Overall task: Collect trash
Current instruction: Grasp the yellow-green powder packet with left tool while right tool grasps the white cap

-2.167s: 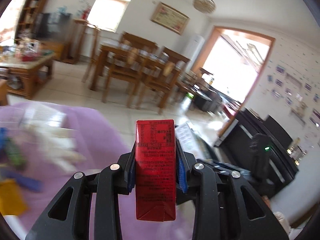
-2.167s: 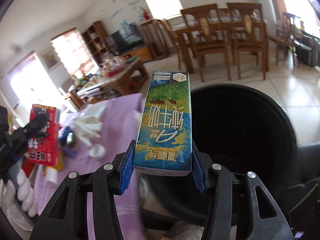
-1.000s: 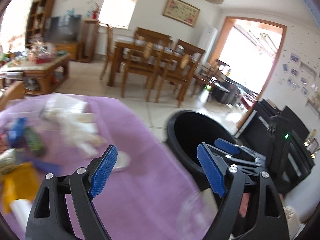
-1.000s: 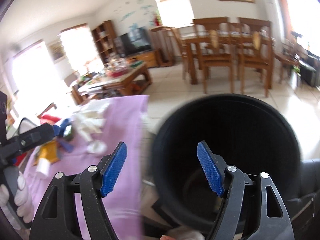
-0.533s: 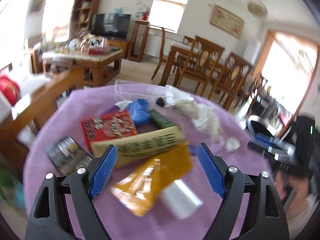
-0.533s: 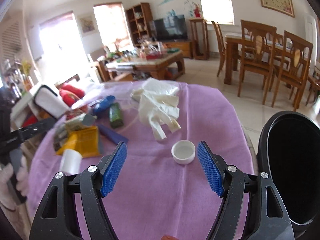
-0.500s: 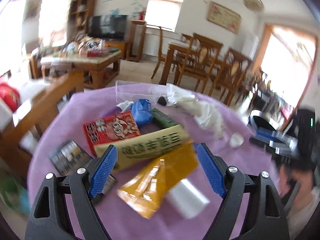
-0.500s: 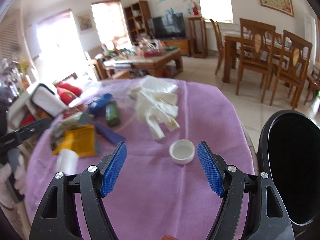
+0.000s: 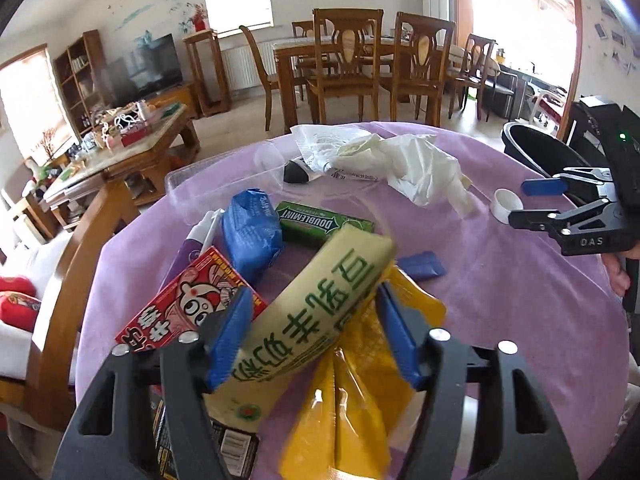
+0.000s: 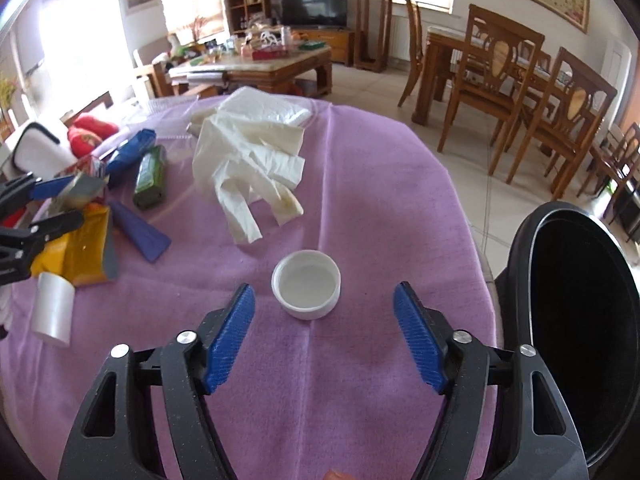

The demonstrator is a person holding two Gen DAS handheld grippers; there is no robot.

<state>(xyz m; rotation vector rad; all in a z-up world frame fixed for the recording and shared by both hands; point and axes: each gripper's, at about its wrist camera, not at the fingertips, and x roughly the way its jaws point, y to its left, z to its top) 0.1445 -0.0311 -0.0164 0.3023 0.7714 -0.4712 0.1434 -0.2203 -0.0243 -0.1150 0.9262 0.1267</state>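
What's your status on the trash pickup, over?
Left gripper open, straddling pale yellow carton, not clamped. Right gripper open, short of white cap. Black bin at table's right edge. Nothing blocking either grab.

Pale-yellow green-lettered packet [image 9: 316, 308] tilted atop trash pile; white cap [image 10: 306, 284] upturned.

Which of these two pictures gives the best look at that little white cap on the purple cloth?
The right wrist view. The white cap lies open side up, large and central, just ahead of the open right gripper. In the left wrist view it is only a small white ring far off to the right, partly hidden by the right gripper's finger.
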